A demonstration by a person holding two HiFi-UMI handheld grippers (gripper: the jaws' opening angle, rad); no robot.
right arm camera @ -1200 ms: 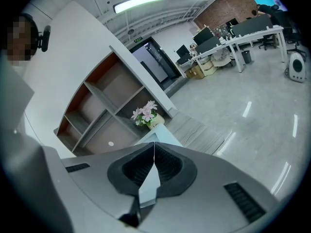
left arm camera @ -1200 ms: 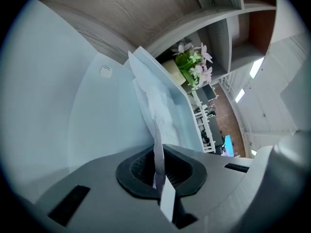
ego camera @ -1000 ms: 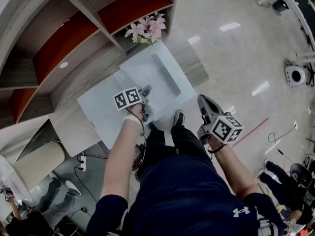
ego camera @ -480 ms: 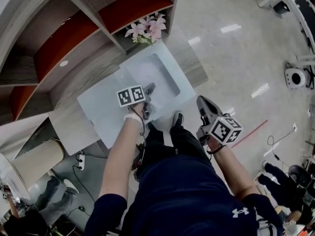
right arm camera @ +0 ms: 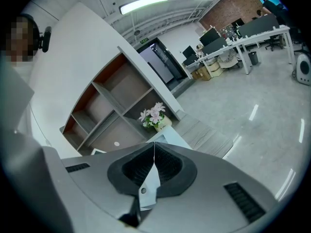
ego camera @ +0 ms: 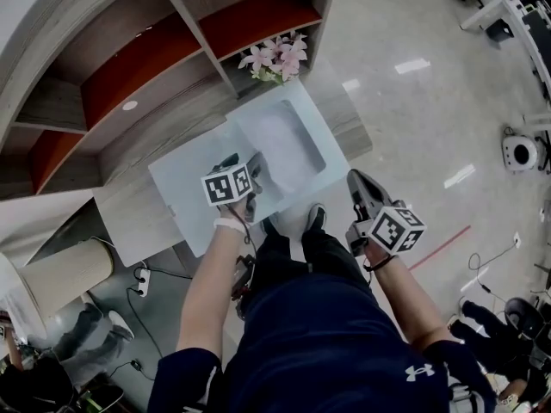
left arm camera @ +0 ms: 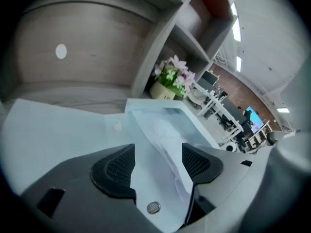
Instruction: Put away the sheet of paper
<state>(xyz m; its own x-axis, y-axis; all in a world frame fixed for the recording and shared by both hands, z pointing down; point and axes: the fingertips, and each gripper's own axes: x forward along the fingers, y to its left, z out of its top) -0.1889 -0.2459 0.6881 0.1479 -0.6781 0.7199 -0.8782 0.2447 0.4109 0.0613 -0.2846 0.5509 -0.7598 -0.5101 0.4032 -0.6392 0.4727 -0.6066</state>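
Observation:
The sheet of paper lies white and slightly crumpled in a shallow clear tray on the wooden counter. My left gripper hovers at the tray's near end. Its jaws are opening. In the left gripper view the paper runs between the two black pads and neither pad touches it. My right gripper hangs to the right over the floor, away from the tray. In the right gripper view its jaws are pressed together with nothing between them.
A pot of pink flowers stands just behind the tray. Behind the counter rise open shelves with red panels. A flat pale sheet adjoins the tray on the left. A beige cylinder sits low left, and a round device on the glossy floor.
The left jaws have gone from shut to wide open, letting go of the paper. The left gripper has drawn back a little toward me. The right gripper has hardly moved.

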